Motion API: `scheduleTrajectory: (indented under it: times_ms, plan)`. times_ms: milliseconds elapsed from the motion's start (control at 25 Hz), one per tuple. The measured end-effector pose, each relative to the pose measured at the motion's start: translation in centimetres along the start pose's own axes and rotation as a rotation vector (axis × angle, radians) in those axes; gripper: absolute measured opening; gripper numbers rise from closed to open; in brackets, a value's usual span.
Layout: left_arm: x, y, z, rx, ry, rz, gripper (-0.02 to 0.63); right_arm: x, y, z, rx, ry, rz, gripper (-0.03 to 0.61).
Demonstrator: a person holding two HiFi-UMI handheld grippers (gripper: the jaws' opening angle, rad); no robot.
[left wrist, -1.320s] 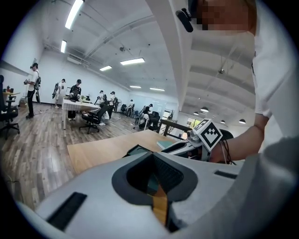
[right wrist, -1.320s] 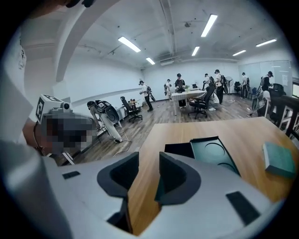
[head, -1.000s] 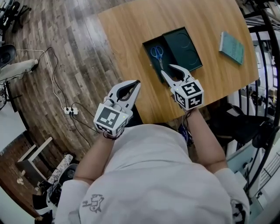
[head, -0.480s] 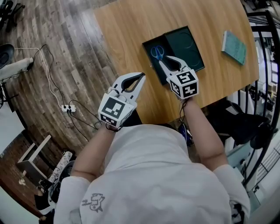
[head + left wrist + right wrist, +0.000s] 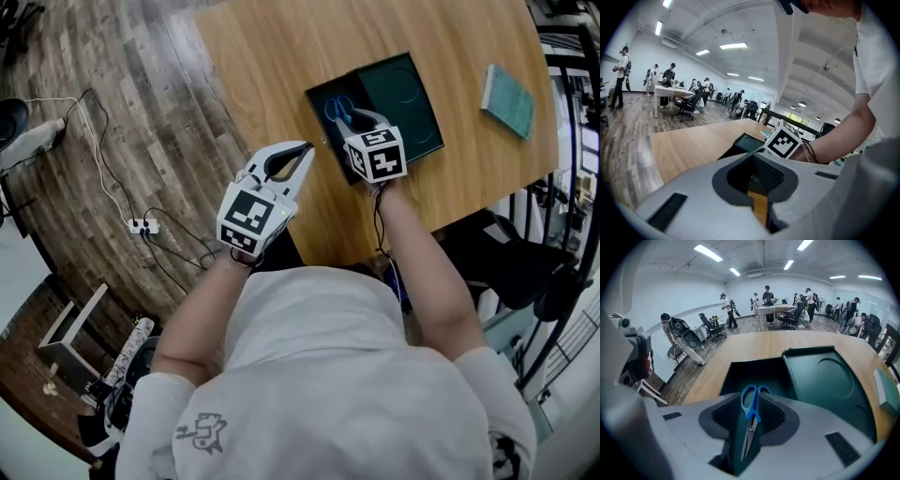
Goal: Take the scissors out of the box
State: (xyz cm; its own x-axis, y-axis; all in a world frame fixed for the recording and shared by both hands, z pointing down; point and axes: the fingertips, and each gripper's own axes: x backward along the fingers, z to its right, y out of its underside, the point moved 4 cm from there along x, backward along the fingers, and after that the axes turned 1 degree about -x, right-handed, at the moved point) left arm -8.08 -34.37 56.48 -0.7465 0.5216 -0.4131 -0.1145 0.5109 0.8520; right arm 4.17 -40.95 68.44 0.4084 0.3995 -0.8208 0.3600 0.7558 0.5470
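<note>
A light wooden table (image 5: 281, 56) stands on a dark plank floor (image 5: 112, 66), where a white power strip (image 5: 142, 226) and its cable lie to the left. Seen from the right gripper view, the room is a large white hall with strip lights (image 5: 708, 252) overhead, office chairs (image 5: 689, 341) and people (image 5: 767, 294) gathered at a far table.

By the table's near edge sits a dark green box (image 5: 315, 97), its lid (image 5: 403, 89) lying open just right of it. A thin teal book (image 5: 509, 98) lies well apart to the right. The blue-handled scissors (image 5: 751, 416) lie flat in the box.

The right tongs (image 5: 366, 120) dip into the box with jaws opening, the scissors between them but not gripped. The left tongs (image 5: 305, 150), tips together and empty, hang at the table's left edge. Each carries a cube (image 5: 375, 155) of black-and-white square markers.
</note>
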Motion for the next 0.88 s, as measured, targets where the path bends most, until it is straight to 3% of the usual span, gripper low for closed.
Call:
scheduleTrajectory:
  times_ms: [400, 880]
  plan:
    - [-0.7, 0.4, -1.2, 0.015, 0.006, -0.01, 0.005, -3.9, 0.8, 0.5, 0.009, 0.037, -0.093, 0.138]
    - [0.0, 1.2, -0.8, 0.039, 0.004, -0.001, 0.005, -4.0, 1.2, 1.2, -0.027, 0.089, -0.054, 0.097]
